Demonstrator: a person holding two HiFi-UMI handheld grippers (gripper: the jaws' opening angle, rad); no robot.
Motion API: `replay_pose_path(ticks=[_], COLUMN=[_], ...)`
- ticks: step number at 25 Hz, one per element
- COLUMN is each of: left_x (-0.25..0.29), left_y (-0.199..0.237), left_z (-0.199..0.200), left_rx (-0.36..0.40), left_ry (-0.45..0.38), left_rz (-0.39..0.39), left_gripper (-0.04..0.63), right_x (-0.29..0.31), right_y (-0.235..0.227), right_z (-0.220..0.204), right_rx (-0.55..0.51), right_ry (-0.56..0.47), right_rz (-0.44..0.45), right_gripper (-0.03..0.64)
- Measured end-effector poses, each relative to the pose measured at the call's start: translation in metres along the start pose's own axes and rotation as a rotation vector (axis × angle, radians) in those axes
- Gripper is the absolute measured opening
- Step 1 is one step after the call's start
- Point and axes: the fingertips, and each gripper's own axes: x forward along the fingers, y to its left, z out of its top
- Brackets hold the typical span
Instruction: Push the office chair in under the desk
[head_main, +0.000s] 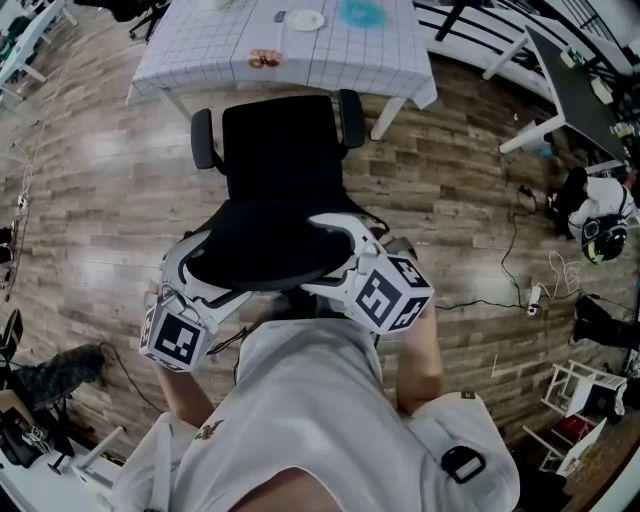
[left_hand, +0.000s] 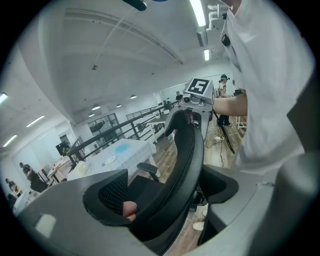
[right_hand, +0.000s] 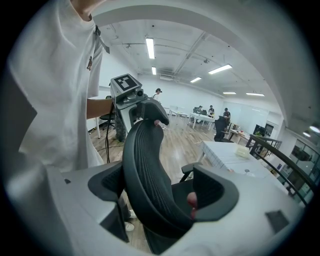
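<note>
A black office chair (head_main: 280, 140) faces a desk (head_main: 330, 55) covered with a white checked cloth, its seat front close to the desk edge. The curved mesh backrest (head_main: 265, 250) is nearest me. My left gripper (head_main: 205, 272) clasps the backrest's left top edge and my right gripper (head_main: 338, 258) its right top edge. In the left gripper view the backrest (left_hand: 187, 165) runs between the jaws of the left gripper (left_hand: 170, 196), pads against both faces. The right gripper view shows the same for the right gripper (right_hand: 160, 190) on the backrest (right_hand: 145, 170).
Plates (head_main: 307, 19) lie on the desk. Cables (head_main: 520, 270) trail over the wooden floor at the right, where a person (head_main: 598, 215) sits low. White frames (head_main: 540, 130) and a dark table (head_main: 580, 90) stand at the upper right. A dark bag (head_main: 60, 375) lies at the lower left.
</note>
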Motion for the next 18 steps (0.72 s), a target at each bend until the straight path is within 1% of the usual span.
replay_pose_path(ticks=[4, 9, 13, 18], left_x=[-0.002, 0.000, 0.000, 0.001], left_y=[0.005, 0.011, 0.016, 0.027], left_z=[-0.001, -0.003, -0.006, -0.008], left_rx=[-0.002, 0.004, 0.005, 0.010], left_ry=[0.021, -0.007, 0.009, 0.002], left_rz=[-0.015, -0.014, -0.031, -0.030], left_gripper=[0.438, 0.439, 0.439, 0.438], right_x=[0.003, 0.007, 0.012, 0.017], right_y=[-0.003, -0.008, -0.013, -0.020], right_z=[0.002, 0.003, 0.005, 0.006], right_rx=[0.005, 0.009, 0.011, 0.015], right_ry=[0.003, 0.002, 0.005, 0.022], right_rz=[0.005, 0.001, -0.001, 0.012], right_gripper=[0.411, 0.411, 0.413, 0.411])
